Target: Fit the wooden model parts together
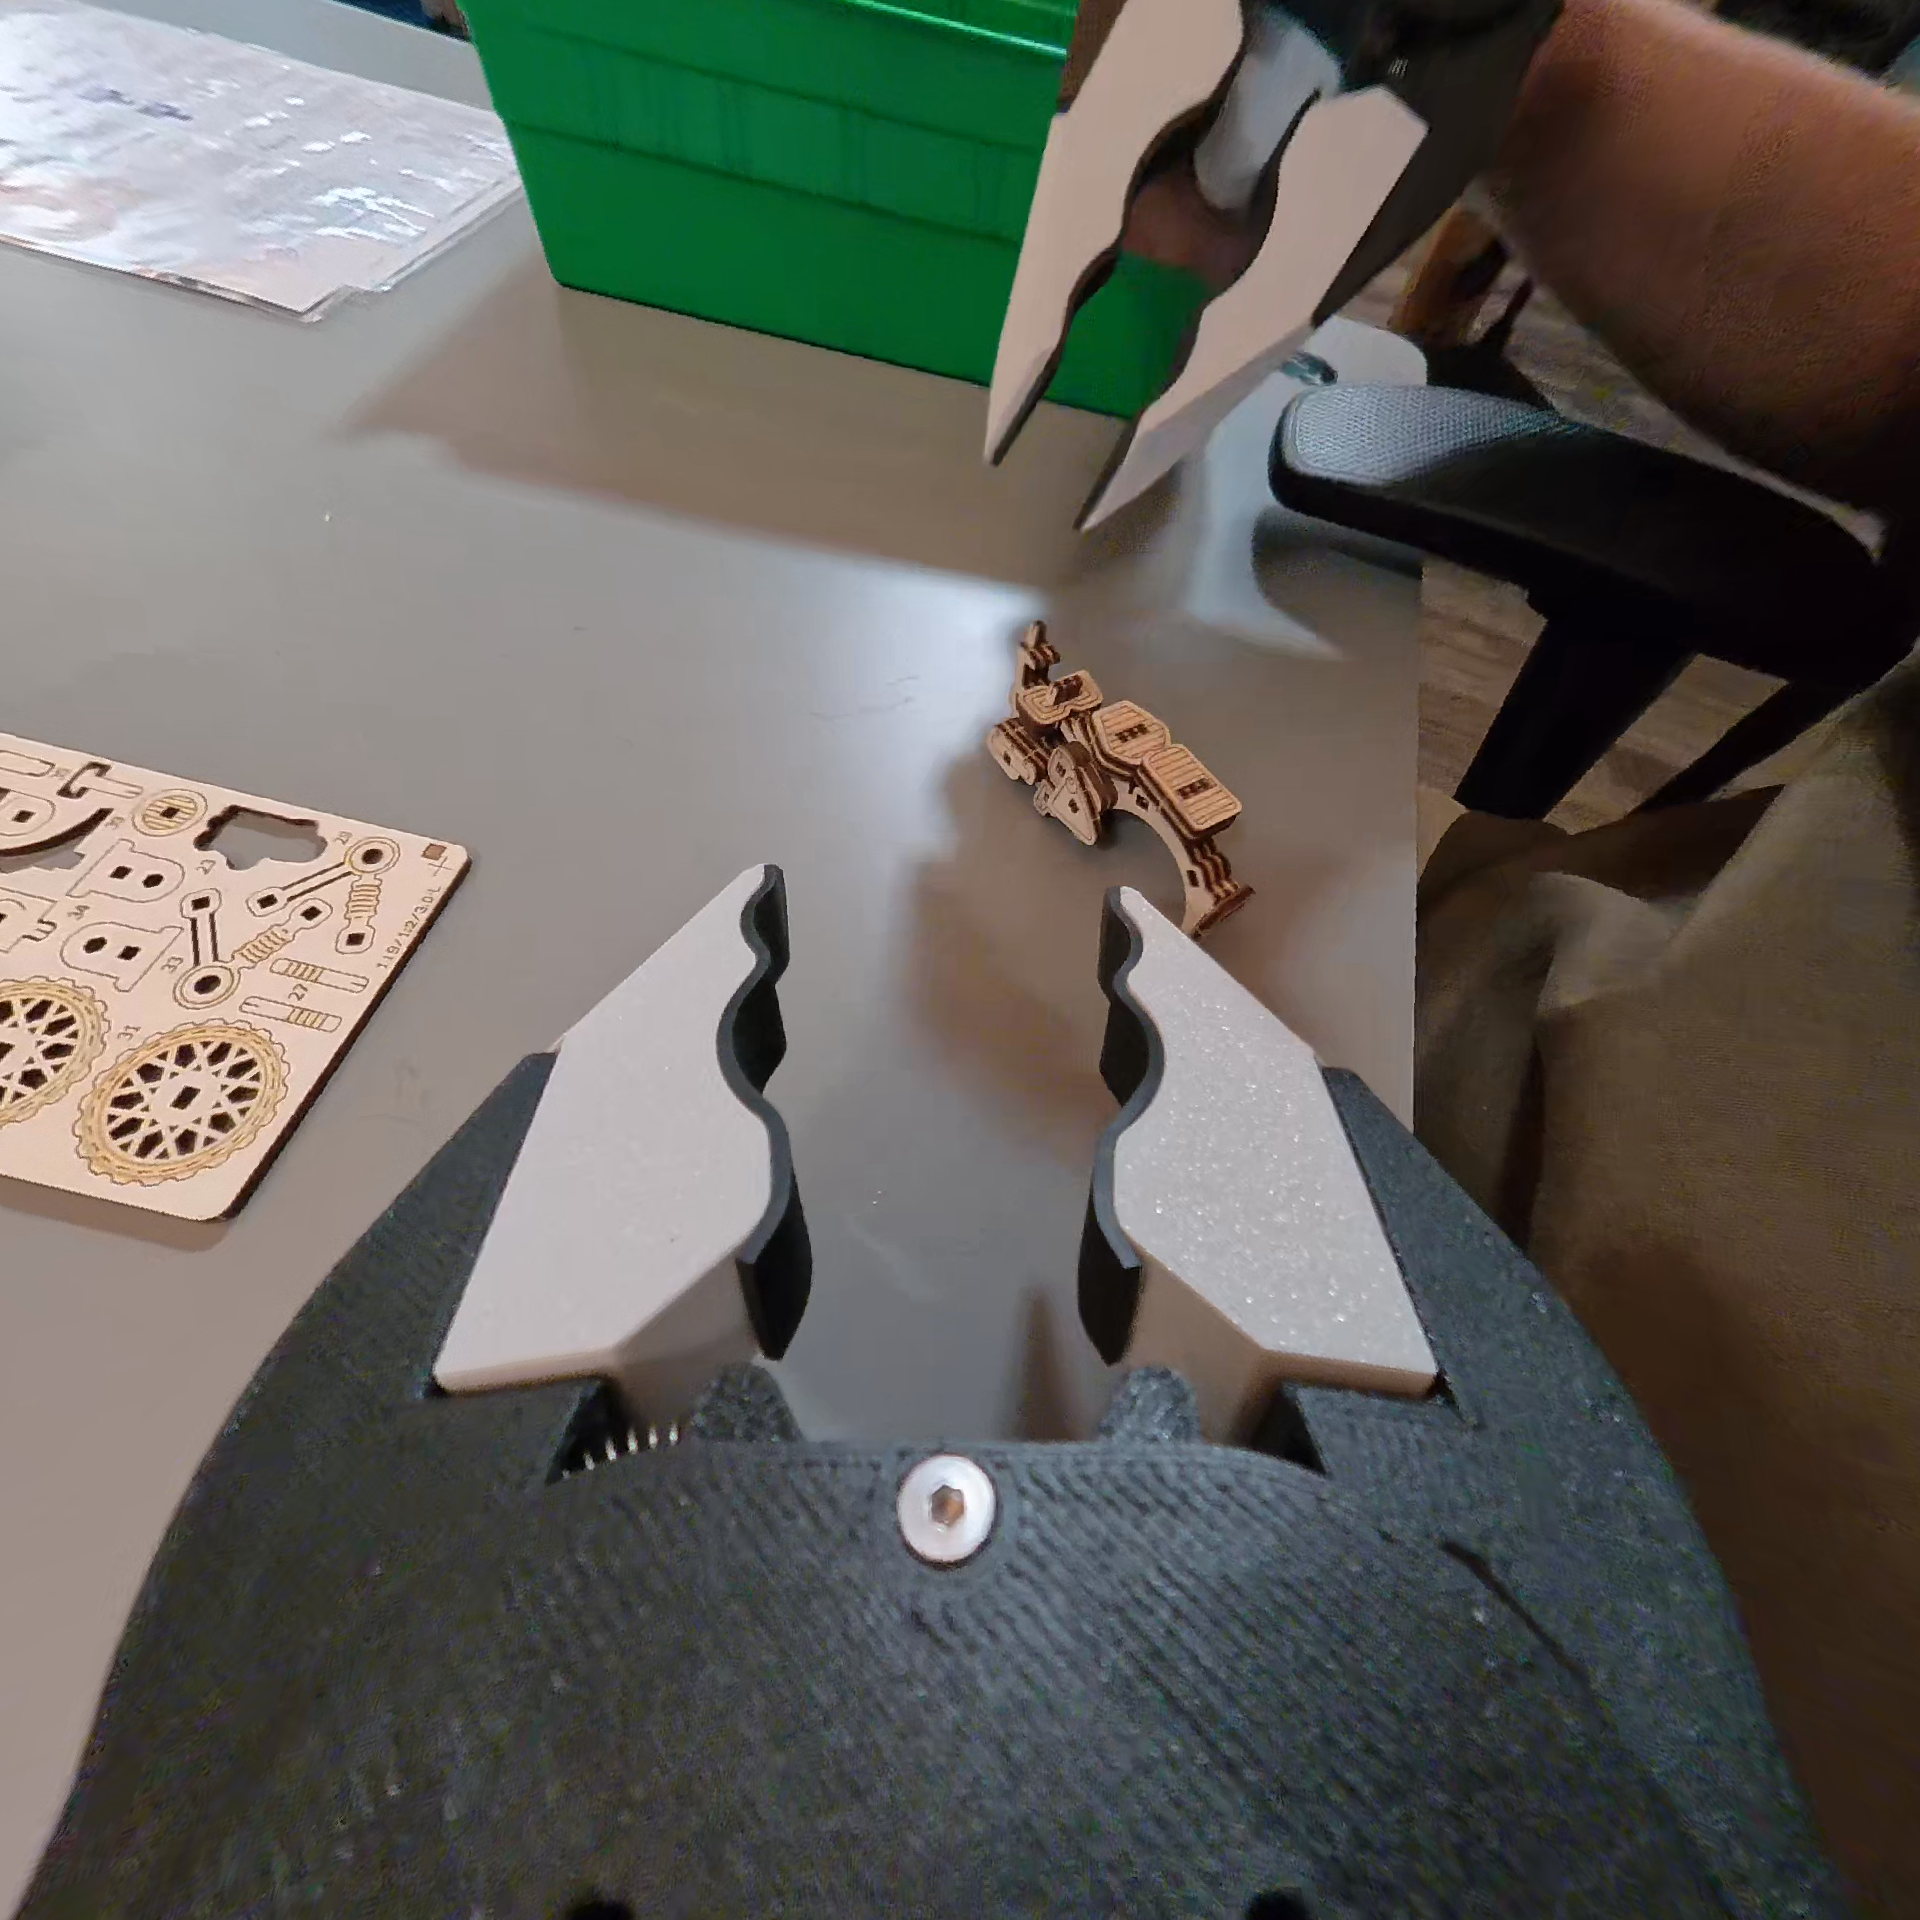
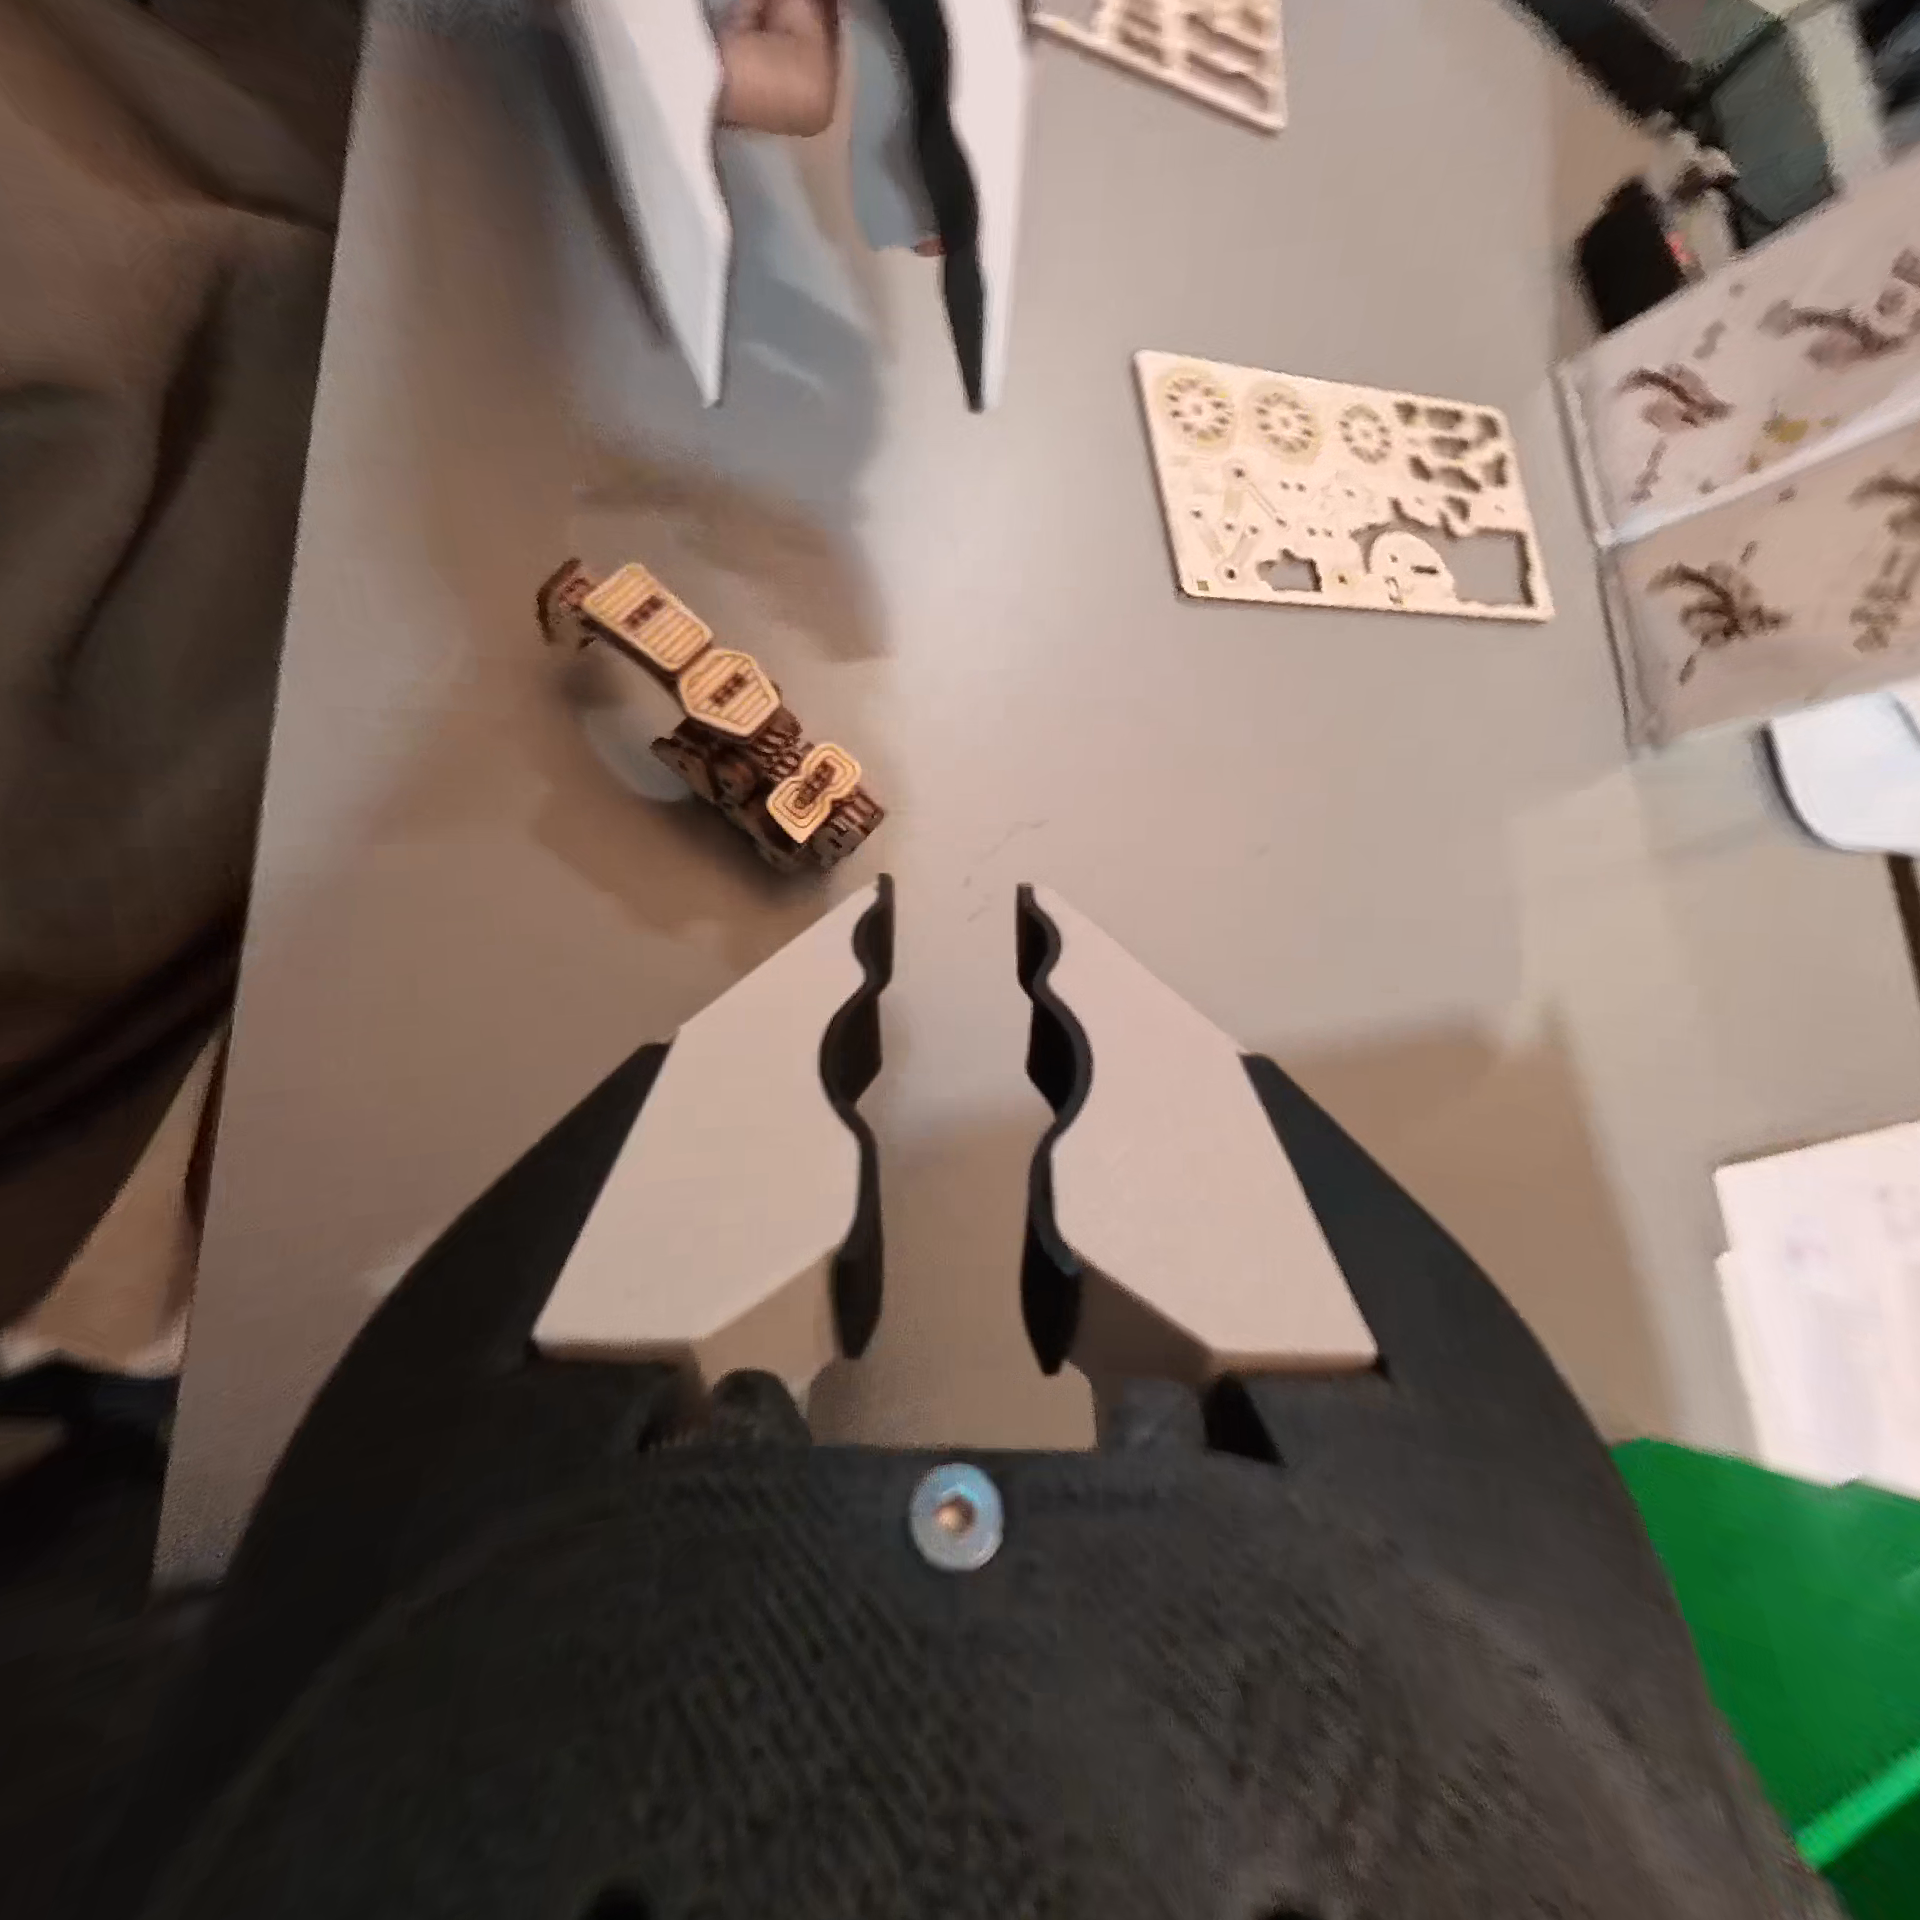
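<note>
A small part-built wooden model (image 1: 1127,774) lies on the grey table (image 1: 623,623) near its right edge; it also shows in the right wrist view (image 2: 717,717). My left gripper (image 1: 940,894) is open and empty, just short of the model and a little left of it. My right gripper (image 2: 951,883) is open and empty above the table, just right of the model; it shows in the left wrist view (image 1: 1044,488) hanging above and beyond the model. A wooden parts sheet (image 1: 187,987) with wheels and rods lies at the left, and shows in the right wrist view (image 2: 1340,499).
A green box (image 1: 790,177) stands at the back of the table. Plastic-wrapped sheets (image 1: 208,145) lie at the back left. A black chair (image 1: 1558,540) and a person's clothed legs (image 1: 1683,1039) are past the right table edge. A second parts sheet (image 2: 1174,52) and printed instruction sheets (image 2: 1766,468) lie farther off.
</note>
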Available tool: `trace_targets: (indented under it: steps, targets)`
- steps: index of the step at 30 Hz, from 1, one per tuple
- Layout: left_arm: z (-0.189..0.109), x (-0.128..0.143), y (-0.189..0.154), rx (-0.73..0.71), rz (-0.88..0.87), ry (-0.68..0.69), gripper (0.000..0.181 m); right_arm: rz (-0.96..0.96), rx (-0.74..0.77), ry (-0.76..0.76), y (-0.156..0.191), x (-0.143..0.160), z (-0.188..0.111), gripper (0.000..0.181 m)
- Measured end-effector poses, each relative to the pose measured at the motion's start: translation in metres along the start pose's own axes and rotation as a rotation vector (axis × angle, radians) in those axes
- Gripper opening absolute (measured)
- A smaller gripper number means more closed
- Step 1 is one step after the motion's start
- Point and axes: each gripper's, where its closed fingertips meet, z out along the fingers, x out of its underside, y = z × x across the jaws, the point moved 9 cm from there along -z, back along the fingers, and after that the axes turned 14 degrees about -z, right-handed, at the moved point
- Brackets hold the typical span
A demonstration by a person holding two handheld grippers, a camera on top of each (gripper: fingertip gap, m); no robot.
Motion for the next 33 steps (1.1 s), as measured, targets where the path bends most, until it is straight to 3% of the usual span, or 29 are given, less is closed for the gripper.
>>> trace_targets:
  steps: [7,14,24,33]
  targets:
    - [-0.004,-0.002,0.006,0.002,-0.059,-0.033,0.058,-0.299,-0.337,0.181,-0.018,-0.034,0.014,0.025]
    - [-0.004,-0.001,0.003,0.008,-0.038,-0.034,0.058,-0.486,-0.539,0.354,-0.008,-0.036,0.043,0.022]
    - [-0.002,0.001,-0.002,0.004,0.016,-0.004,0.058,-0.589,-0.589,0.383,-0.009,-0.041,0.055,0.024]
    - [-0.002,0.002,-0.004,0.006,0.029,-0.006,0.058,-0.628,-0.617,0.374,-0.007,-0.046,0.059,0.009]
